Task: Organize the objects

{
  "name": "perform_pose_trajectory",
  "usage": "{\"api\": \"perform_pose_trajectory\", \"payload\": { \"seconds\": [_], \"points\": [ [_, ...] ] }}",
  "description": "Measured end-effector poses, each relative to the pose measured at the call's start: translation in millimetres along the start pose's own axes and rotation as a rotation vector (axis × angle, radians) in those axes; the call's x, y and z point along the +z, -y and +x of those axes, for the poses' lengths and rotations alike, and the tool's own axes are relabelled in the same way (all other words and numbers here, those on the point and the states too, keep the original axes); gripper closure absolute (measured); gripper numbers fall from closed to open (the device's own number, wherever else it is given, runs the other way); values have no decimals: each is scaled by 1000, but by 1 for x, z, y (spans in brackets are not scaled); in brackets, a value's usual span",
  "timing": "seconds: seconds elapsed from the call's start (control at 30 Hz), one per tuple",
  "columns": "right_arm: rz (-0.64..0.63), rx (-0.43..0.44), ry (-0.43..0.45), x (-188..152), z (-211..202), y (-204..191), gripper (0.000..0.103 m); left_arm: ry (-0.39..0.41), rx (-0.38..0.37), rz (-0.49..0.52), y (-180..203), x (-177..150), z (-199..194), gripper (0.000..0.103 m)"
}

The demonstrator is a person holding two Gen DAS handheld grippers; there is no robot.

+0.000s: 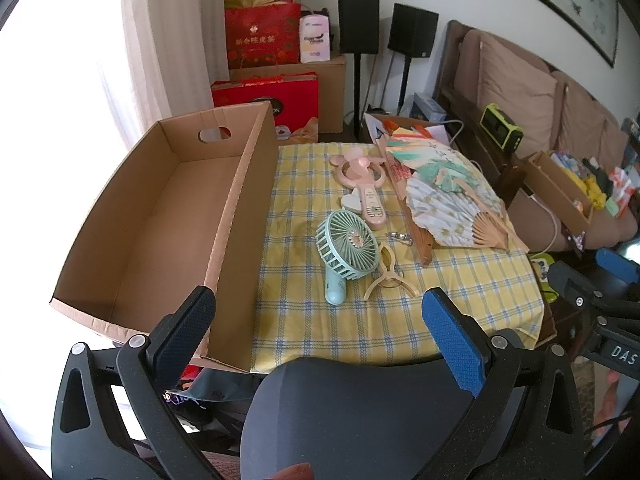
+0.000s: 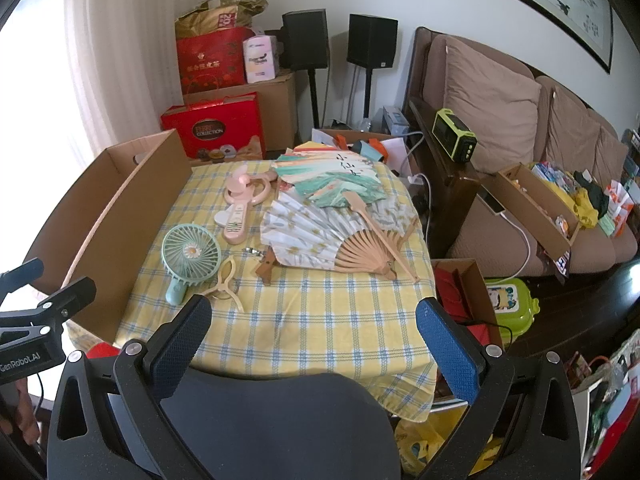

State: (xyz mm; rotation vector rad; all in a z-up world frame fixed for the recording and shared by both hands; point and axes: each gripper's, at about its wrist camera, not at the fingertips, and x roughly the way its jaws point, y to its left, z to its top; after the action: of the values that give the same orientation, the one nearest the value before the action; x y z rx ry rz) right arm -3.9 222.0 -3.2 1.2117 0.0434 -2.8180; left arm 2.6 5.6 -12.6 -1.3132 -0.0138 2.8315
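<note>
Both tools hang above the near edge of the bench (image 2: 320, 320), tilted downward, and each is spread wide with nothing between its pads. The left tool (image 1: 320, 328) hovers over the near corner of the open cardboard box (image 1: 132, 240), which sits on the bench's left side and looks empty inside. The right tool (image 2: 314, 332) hovers over bare yellow checked cloth, well apart from every item.

Taking the box as landmark: just to its right lies the mint-green handheld fan (image 1: 346, 250), face up, handle toward the camera. A cream folding stand (image 1: 388, 276) touches the green fan's far-from-box side. Beyond the green fan, farther along the box's long wall, lies the pink mouse-eared handheld fan (image 1: 362, 184), with a small white heart-shaped piece (image 1: 352, 204) beside its handle. Farthest from the box, two spread paper folding fans overlap: a white floral one (image 2: 320, 232) nearer, a teal painted one (image 2: 336, 180) behind it.
</note>
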Motion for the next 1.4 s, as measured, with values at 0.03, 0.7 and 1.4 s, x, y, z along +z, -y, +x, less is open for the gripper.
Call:
{"api": "perform_pose_trajectory", "payload": {
  "seconds": [0.03,0.7,1.4],
  "points": [
    [0,0,0,0,0,0,0,-1,1,-1,0,0,0,0],
    [-1,1,-3,1,4,-1,0,-9,4,9,5,0,4,0],
    [-3,1,-12,1,21,6,0,-13,-72,33,8,10,25,0]
  ]
}}
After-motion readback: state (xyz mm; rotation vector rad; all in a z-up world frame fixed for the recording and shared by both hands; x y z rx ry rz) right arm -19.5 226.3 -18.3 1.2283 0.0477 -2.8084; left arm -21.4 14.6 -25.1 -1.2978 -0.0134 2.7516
